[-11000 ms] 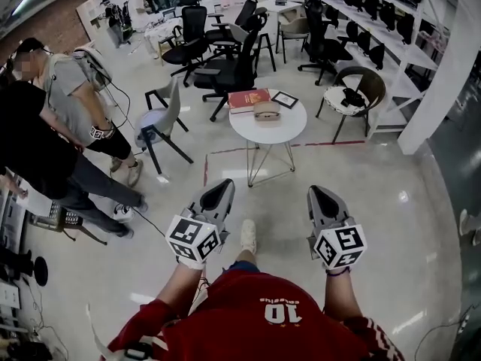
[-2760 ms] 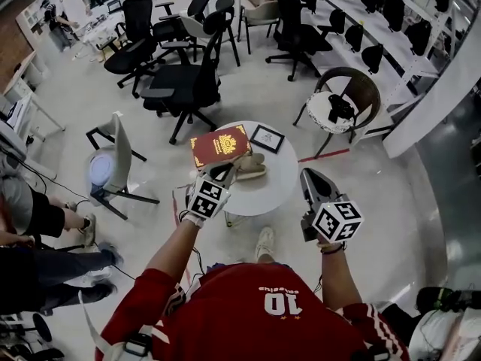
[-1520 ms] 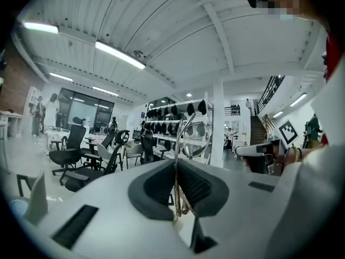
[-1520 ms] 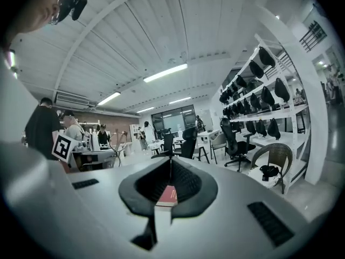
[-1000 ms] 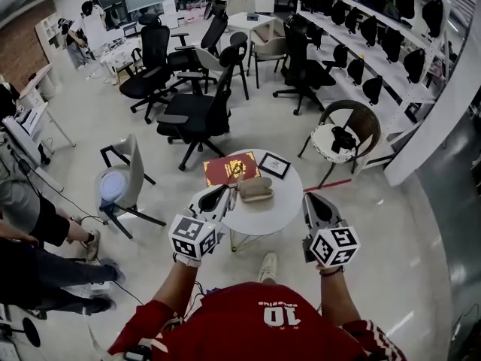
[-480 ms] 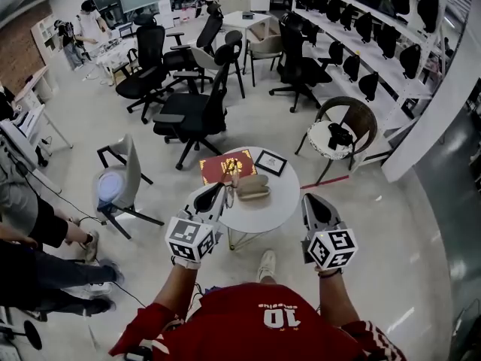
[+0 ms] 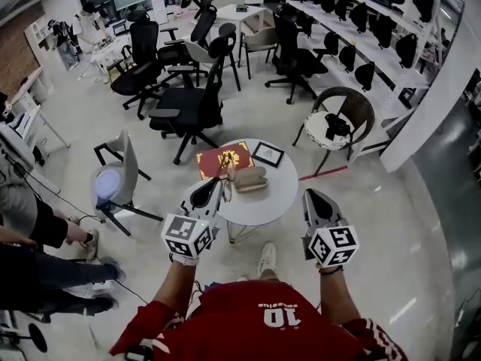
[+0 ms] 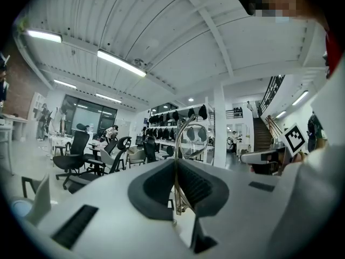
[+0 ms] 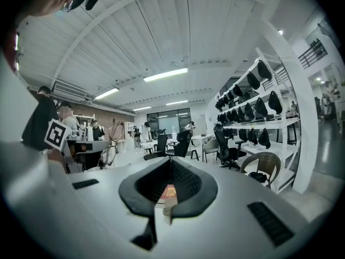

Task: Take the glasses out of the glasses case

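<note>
A tan glasses case point(image 7: 250, 177) lies on the small round white table point(image 7: 272, 198). My left gripper point(image 7: 216, 183) hovers over the table's left edge, just left of the case. It is shut on the thin-framed glasses point(image 7: 223, 168), which stick up from its tips. In the left gripper view the wire frame and lens of the glasses point(image 8: 190, 136) rise from between the closed jaws of the left gripper point(image 8: 176, 163). My right gripper point(image 7: 314, 196) is held off the table's right side, shut and holding nothing. In the right gripper view its jaws point(image 9: 170, 163) meet.
A red book point(image 7: 218, 159) and a small framed picture point(image 7: 267, 154) lie at the table's far side. A grey chair point(image 7: 120, 175) stands to the left, black office chairs point(image 7: 188, 107) behind, a wicker chair point(image 7: 338, 122) at right. People's legs point(image 7: 34, 232) are at far left.
Over the last second the left gripper has stayed shut on the glasses and carried them a little up and away from the case. The right gripper has hardly moved.
</note>
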`<state>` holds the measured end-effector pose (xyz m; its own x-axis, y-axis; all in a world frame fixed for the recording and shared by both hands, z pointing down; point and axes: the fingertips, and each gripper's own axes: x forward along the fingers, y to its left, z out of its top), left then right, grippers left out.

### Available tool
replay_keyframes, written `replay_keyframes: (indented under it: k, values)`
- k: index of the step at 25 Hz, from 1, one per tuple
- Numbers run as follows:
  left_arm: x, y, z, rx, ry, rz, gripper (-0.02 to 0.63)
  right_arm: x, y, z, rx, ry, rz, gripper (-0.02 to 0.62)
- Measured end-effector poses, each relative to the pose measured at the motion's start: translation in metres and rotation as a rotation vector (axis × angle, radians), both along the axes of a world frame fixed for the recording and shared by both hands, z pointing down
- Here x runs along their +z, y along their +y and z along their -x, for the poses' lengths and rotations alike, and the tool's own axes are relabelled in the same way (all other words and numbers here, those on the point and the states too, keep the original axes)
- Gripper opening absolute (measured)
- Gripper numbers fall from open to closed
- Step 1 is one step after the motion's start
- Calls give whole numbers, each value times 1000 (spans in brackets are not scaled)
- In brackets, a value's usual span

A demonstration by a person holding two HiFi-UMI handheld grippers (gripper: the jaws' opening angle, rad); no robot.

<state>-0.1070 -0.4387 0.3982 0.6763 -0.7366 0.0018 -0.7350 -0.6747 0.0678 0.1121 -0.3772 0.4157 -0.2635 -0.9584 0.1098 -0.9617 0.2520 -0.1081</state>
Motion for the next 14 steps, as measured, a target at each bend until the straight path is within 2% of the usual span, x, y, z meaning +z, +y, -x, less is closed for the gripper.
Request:
replay_keyframes:
  k: [14]
  values:
    - [2,0,1,6,21,13,23,-2,-3,4,-9,19,-7,17]
